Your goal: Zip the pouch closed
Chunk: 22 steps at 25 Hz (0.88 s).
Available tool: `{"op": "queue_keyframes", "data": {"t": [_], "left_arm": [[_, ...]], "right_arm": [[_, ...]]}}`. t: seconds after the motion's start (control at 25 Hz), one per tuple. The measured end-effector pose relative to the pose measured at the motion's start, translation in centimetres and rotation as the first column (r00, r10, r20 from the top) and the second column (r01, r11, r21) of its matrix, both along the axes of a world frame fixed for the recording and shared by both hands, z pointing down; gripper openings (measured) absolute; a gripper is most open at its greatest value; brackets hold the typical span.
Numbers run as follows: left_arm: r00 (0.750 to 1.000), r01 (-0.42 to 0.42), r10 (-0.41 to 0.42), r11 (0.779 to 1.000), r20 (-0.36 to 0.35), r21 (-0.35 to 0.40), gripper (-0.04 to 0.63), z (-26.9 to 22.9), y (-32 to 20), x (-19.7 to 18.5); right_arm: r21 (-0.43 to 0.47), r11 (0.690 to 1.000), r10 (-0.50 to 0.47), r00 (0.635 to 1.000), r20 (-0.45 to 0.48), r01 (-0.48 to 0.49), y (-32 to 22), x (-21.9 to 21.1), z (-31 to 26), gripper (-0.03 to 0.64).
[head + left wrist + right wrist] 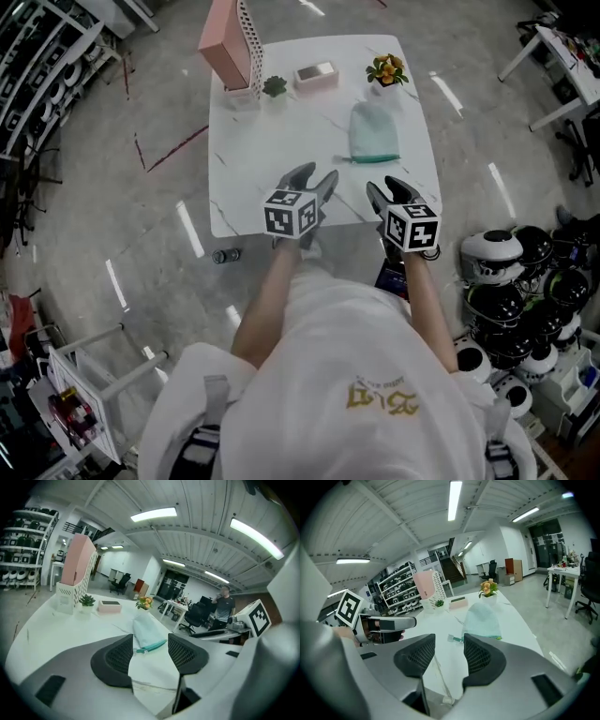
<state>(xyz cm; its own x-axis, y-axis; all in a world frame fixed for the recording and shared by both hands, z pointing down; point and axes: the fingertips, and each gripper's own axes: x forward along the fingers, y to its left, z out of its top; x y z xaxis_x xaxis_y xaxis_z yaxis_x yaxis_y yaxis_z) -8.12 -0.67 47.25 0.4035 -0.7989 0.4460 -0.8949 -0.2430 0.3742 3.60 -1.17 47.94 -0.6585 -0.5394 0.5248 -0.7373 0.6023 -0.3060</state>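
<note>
Mint pouch (374,131) ahead, zipper edge crosswise toward me; my right gripper (385,186) nearer than my left gripper (317,174); both gape, empty.

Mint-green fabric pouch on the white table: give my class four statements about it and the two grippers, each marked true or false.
1. The mint-green fabric pouch lies flat on the white marble table. True.
2. The left gripper is clamped on the pouch. False: its jaws are apart, empty, short of it.
3. The right gripper is open and holds nothing. True.
4. The pot of orange flowers stands on the pouch. False: it stands on the table beyond it.
</note>
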Motion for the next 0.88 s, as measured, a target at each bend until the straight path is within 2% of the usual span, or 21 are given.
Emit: {"op": "queue_keyframes", "data": {"t": [0.16,0.36,0.48,0.64,0.88], "left_arm": [[0.995,-0.097,0.098,0.995,0.015,-0.035,0.250,1.4,-2.5,-1.2],[0.979,-0.201,0.203,0.978,0.030,-0.064,0.250,3.0,-4.7,-1.9],[0.969,-0.244,0.246,0.967,0.028,-0.076,0.250,3.8,-5.6,-2.3],[0.952,-0.303,0.306,0.948,0.017,-0.095,0.252,4.9,-5.8,-2.2],[0.927,-0.370,0.374,0.920,0.007,-0.128,0.241,6.4,-5.7,-1.4]], "right_arm": [[-0.036,0.997,0.068,0.997,-0.020,-0.068,-1.7,-1.6,1.3,0.187],[-0.058,0.984,0.167,0.985,-0.039,-0.169,-3.1,-2.4,2.3,0.184],[-0.071,0.973,0.217,0.975,-0.041,-0.220,-3.7,-2.8,2.7,0.184],[-0.113,0.955,0.279,0.960,0.035,-0.274,-4.0,-3.8,2.2,0.178],[-0.121,0.942,0.315,0.949,0.004,-0.312,-4.0,-3.5,3.0,0.178]]}}
